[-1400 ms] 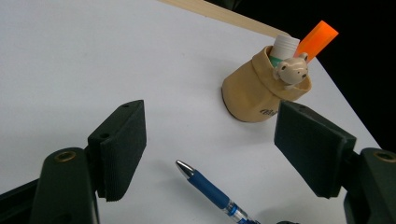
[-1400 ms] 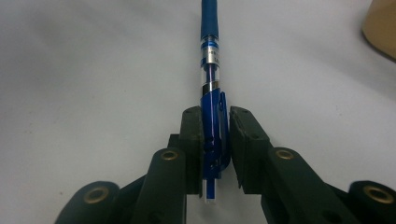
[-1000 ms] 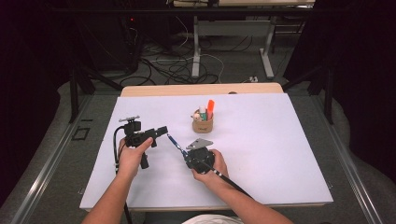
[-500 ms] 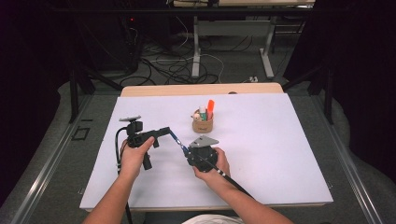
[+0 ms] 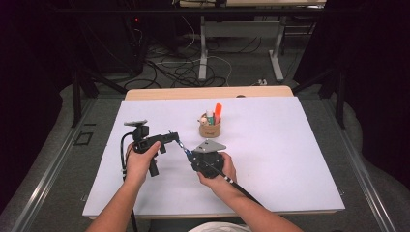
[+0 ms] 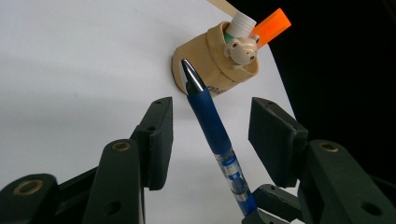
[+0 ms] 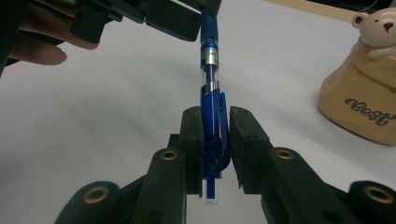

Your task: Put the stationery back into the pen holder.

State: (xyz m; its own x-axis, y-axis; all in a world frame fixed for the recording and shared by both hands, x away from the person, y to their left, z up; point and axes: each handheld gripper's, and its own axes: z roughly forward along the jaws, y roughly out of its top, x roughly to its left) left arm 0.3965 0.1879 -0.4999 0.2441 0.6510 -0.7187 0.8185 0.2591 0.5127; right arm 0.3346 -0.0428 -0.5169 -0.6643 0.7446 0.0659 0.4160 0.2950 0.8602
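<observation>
A blue pen [image 5: 184,149] hangs over the white table, with my right gripper [image 5: 192,155] shut on its clip end [image 7: 212,140]. The pen's barrel [image 7: 210,65] points away toward my left gripper [image 5: 175,137]. In the left gripper view the pen [image 6: 210,121] runs up between the jaws of the left gripper [image 6: 212,105], silver tip [image 6: 191,72] forward. Those jaws have just been closing, but gaps remain on both sides and neither pad touches the pen. Behind stands a tan pen holder [image 5: 210,129].
The tan holder [image 6: 205,56] carries a small bear figure [image 7: 380,28], an orange marker [image 5: 218,112] and a white-capped item [image 6: 243,23]. The white table sheet [image 5: 290,154] spreads wide to the right. Cables and table legs [image 5: 203,48] lie on the floor beyond.
The right hand with the pen has edged slightly up toward the left gripper. The left hand has kept its place.
</observation>
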